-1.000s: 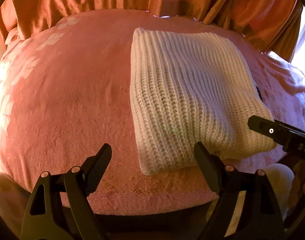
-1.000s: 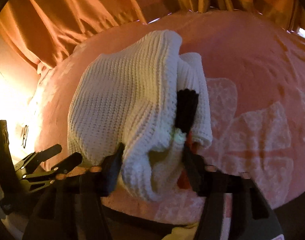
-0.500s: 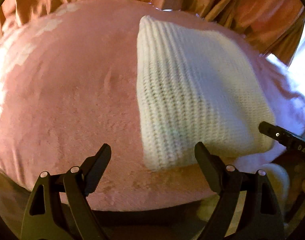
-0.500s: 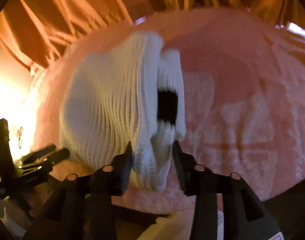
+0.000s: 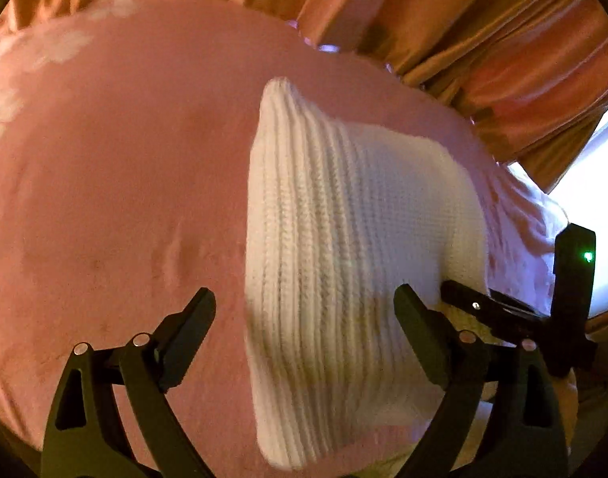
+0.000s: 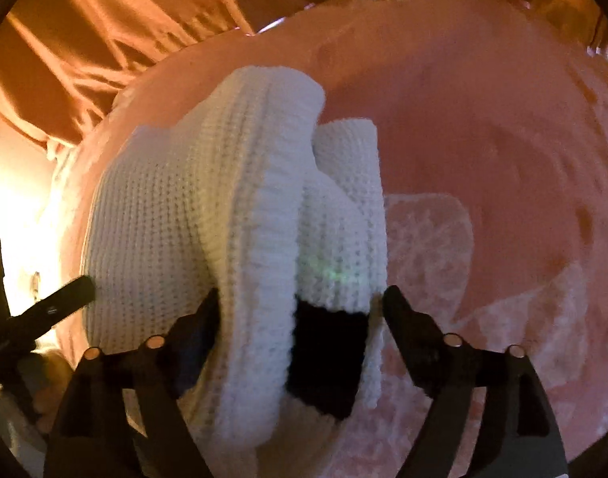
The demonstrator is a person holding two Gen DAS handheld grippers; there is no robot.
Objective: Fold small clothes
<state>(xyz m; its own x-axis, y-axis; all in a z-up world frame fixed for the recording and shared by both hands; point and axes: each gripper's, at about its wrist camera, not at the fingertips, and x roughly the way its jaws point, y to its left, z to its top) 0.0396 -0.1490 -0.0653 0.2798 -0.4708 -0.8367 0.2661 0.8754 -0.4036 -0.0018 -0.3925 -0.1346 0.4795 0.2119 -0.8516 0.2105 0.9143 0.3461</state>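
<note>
A folded white knitted sweater (image 5: 355,215) lies on the pink fleece blanket (image 5: 116,183). My left gripper (image 5: 304,296) hovers over its near left part, its jaws opening, with the sweater's left edge below them and nothing held. In the right wrist view the sweater (image 6: 176,215) shows its thick folded edge and a black patch (image 6: 323,350). My right gripper (image 6: 300,296) straddles that edge, its jaws opening wide; the knit lies between the fingers, loose from the right one. Each gripper shows in the other's view: the right gripper (image 5: 475,304) and the left gripper (image 6: 65,298).
Orange curtains (image 5: 483,32) hang behind the bed. Pale flower prints (image 6: 423,239) mark the blanket to the right of the sweater. A bright window (image 5: 598,199) is at the far right. Bare blanket stretches to the left of the sweater.
The right gripper's jaws have spread from a narrow pinch on the sweater's folded edge to wide apart. Both views have moved closer to the sweater, and the left view has rolled.
</note>
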